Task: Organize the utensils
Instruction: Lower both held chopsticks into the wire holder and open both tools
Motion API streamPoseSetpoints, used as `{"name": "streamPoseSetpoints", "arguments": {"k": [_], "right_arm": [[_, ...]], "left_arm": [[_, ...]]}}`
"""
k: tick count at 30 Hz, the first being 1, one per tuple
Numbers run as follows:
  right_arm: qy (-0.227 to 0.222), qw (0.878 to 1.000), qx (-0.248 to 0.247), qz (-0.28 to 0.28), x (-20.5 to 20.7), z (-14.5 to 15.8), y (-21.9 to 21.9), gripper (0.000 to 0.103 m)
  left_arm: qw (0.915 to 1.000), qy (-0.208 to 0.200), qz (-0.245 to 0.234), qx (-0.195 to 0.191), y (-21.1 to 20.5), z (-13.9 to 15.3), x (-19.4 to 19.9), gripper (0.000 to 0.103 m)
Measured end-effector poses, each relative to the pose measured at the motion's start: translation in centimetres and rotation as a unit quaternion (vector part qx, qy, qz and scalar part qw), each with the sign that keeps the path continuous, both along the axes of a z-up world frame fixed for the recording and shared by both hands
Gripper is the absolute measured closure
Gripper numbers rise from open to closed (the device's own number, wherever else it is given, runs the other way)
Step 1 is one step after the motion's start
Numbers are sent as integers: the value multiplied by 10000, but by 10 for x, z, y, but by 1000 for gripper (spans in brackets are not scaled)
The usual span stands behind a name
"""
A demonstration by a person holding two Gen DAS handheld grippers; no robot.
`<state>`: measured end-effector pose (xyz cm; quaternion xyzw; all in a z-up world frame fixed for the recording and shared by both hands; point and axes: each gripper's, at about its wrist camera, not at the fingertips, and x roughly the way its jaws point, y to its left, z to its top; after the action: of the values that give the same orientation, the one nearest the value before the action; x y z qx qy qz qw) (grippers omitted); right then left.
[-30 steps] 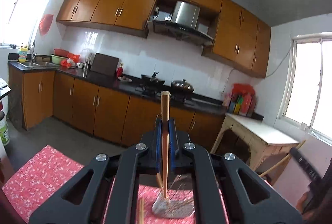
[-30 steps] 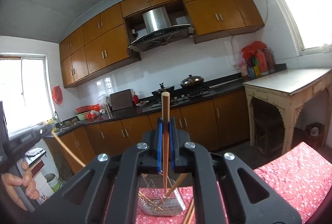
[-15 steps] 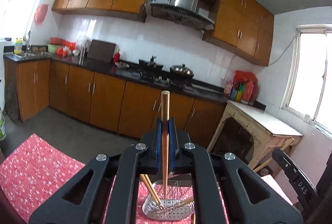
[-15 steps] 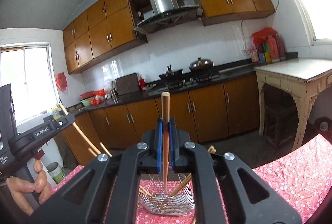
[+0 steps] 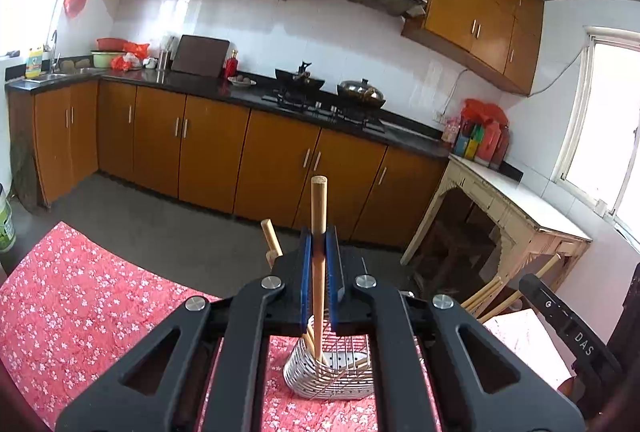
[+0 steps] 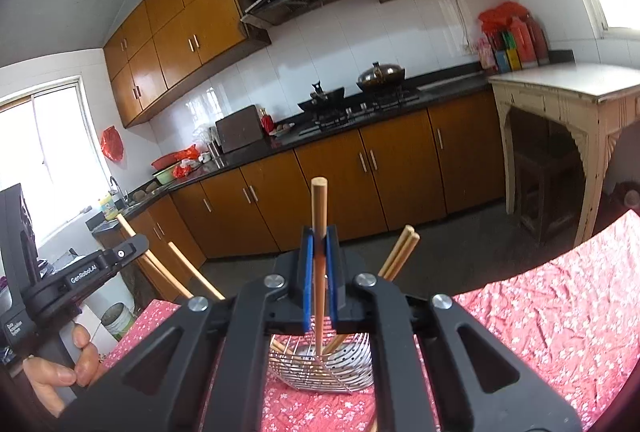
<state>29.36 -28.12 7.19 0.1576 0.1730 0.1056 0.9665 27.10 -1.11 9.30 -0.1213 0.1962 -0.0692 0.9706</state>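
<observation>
Gripping one chopstick [image 5: 319,264] upright in left claw [image 5: 319,244] | right claw [image 6: 319,244] clamps another chopstick [image 6: 319,264] | both above wire holder [image 5: 340,378]

The tablecloth [image 5: 80,304] is showing a red ground with a small white flower print. The wire basket [image 5: 332,372] is reflecting silver. The chopstick [image 5: 319,232] is appearing light tan wood between blue pads [image 5: 306,272] on a black gripper frame. The cabinets [image 6: 360,168] are displaying orange-brown under a black countertop [image 6: 400,92]. White tiles [image 5: 280,28] are covering the wall.
</observation>
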Motion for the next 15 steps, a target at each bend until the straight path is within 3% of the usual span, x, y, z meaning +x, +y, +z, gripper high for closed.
{"name": "streamPoseSetpoints", "arguments": {"k": [12,15], "right_arm": [[326,9992,97,-210,7,-17,-15,91],[264,9991,103,-312,-1,-13,-22,83]], "left_arm": [[9995,282,56,94,3,-4,6,95],[9996,279,97,48,8,0,2,95]]}}
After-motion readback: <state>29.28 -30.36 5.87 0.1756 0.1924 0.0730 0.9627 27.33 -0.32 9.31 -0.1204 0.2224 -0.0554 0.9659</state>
